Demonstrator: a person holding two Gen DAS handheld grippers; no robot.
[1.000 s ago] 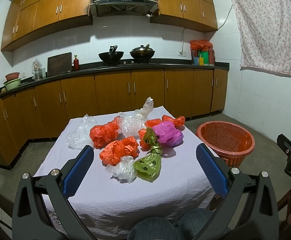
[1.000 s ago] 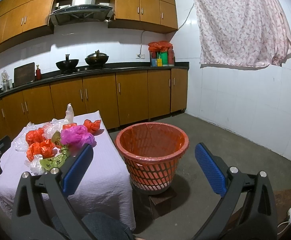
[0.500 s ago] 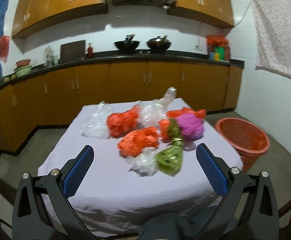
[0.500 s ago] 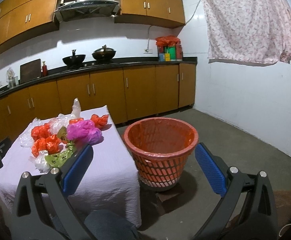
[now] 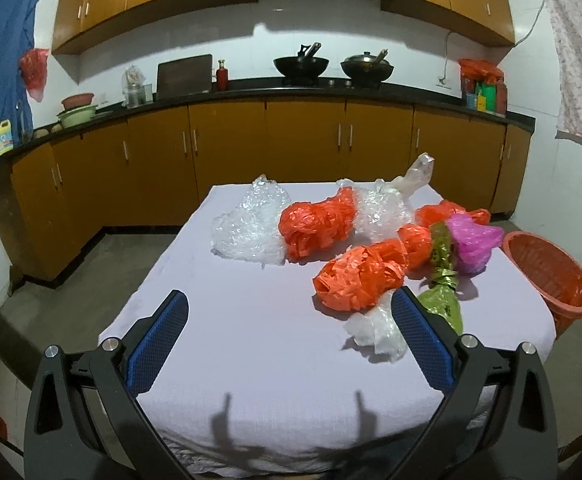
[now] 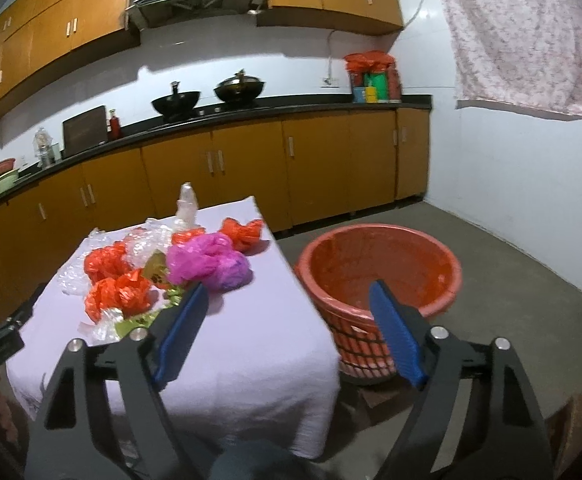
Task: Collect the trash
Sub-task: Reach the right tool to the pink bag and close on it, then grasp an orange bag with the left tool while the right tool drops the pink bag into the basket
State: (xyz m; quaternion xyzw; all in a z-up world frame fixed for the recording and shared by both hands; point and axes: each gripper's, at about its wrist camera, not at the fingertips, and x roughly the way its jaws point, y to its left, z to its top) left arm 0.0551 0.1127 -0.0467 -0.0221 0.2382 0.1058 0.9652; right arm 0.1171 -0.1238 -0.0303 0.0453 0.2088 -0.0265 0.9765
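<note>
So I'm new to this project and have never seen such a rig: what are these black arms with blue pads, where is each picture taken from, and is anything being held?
There is no robot here. A person holds a two-finger gripper in each hand, and a fisheye camera on each one looks forward along its blue-padded fingers. One picture comes from the left gripper, the other from the right gripper. Both are open and hold nothing. The left view looks over a table with a pale cloth, where crumpled plastic bags lie in a loose pile: orange bags, clear bags, a pink bag and a green bag. The right view also shows an orange basket on the floor beside the table, with no loose bags visible inside.
</note>
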